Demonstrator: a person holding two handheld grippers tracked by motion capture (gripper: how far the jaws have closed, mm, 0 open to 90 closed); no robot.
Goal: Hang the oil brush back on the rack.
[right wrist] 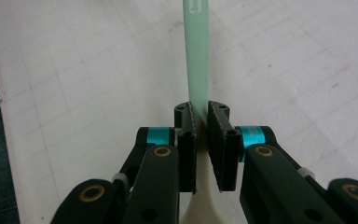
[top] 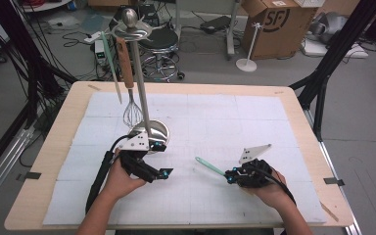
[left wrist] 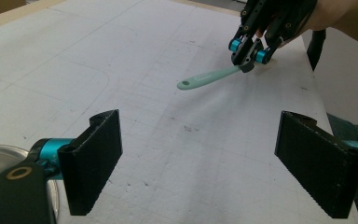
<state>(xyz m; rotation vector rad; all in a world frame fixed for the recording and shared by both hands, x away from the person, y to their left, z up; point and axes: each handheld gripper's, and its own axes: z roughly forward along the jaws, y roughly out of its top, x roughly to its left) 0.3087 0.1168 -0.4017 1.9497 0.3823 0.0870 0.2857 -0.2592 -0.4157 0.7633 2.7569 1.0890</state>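
Note:
A mint-green spatula [top: 209, 166] lies low over the white mat, right of centre, its handle pointing toward the middle. My right gripper [top: 230, 176] is shut on it. In the right gripper view the pads [right wrist: 186, 140] press both sides of the green handle [right wrist: 196, 56], and a cream blade [right wrist: 205, 200] shows below them. The left gripper view shows the same grip [left wrist: 248, 53] on the spatula [left wrist: 205, 78] from afar. My left gripper [top: 162, 159] rests open beside the round steel base [top: 149, 131] of a utensil stand, with nothing between its jaws [left wrist: 203, 140].
The stand's pole [top: 139, 73] rises at mid-left; a whisk [top: 132, 110] with a wooden handle and a pale green utensil [top: 111, 68] hang from its top. A white mat [top: 254, 122] covers the wooden table. A stool and a cardboard box stand beyond the far edge.

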